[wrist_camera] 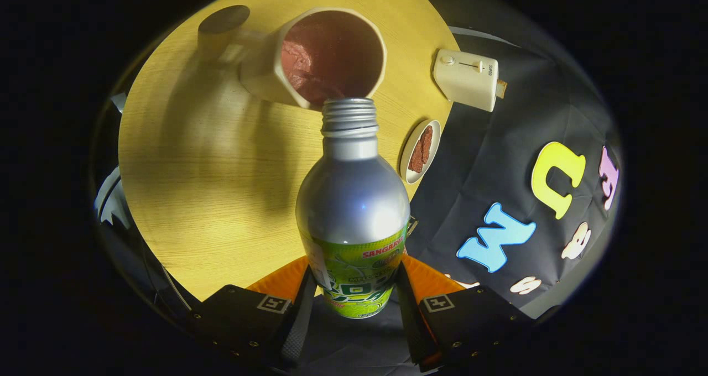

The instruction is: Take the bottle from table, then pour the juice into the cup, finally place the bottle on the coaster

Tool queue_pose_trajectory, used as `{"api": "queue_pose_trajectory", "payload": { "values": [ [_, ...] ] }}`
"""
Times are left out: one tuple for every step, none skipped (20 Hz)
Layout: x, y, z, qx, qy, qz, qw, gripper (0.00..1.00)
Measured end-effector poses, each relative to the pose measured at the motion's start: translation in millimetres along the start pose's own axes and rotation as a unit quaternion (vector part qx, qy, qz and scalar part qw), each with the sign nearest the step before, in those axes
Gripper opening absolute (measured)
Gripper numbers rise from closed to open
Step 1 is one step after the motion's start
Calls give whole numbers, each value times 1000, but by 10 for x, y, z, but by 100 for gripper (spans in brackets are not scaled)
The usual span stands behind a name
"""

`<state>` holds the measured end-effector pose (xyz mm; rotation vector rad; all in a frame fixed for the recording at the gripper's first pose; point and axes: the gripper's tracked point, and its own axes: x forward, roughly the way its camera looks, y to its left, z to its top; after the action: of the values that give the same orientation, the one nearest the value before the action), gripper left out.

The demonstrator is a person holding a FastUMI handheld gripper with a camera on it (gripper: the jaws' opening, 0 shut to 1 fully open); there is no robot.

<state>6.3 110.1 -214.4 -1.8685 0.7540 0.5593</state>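
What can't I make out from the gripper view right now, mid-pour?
- Juice flow: no stream shows between the bottle mouth and the cup; the bottle's own neck covers the lip.
- Fill level: the cup's inside is reddish, too unclear to tell liquid from lining.
- Bottle base: cut off between the jaws of the gripper, which press on both its sides.
- Small dish: its brown contents are too small to identify.

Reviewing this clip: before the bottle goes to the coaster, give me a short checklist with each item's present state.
1. Grip: both fingers of the gripper press the bottle at its label: ok.
2. Cap off, mouth open: ok.
3. Mouth aimed at the cup, just short of its rim: ok.
4. Juice flowing or left in the bottle: cannot tell.
5. Cup resting on the table: ok.
6. Coaster located: cannot tell; a round dark thing lies beyond the cup.
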Motion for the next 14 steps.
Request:
{"api": "queue_pose_trajectory", "payload": {
  "values": [
    [-1,9,-11,-1,1,0,1000,72],
    [-11,7,-10,-2,2,1,1000,72],
    [-23,11,-10,-4,3,3,1000,72],
    [-37,10,-15,-6,4,3,1000,72],
    [-45,5,-5,-8,5,2,1000,72],
    [-53,-5,-8,-10,6,3,1000,72],
    [-57,-7,-10,-12,8,3,1000,72],
    [-65,-17,-8,-14,8,3,1000,72],
    [-63,-22,-9,-16,11,4,1000,72],
    [-68,-30,-12,-19,13,5,1000,72],
    [-72,-29,-15,-22,14,6,1000,72],
    [-77,-40,-14,-25,16,7,1000,72],
    [-73,-36,-11,-28,17,7,999,72],
    [-82,-49,-2,-32,17,8,999,72]
  ]
}}
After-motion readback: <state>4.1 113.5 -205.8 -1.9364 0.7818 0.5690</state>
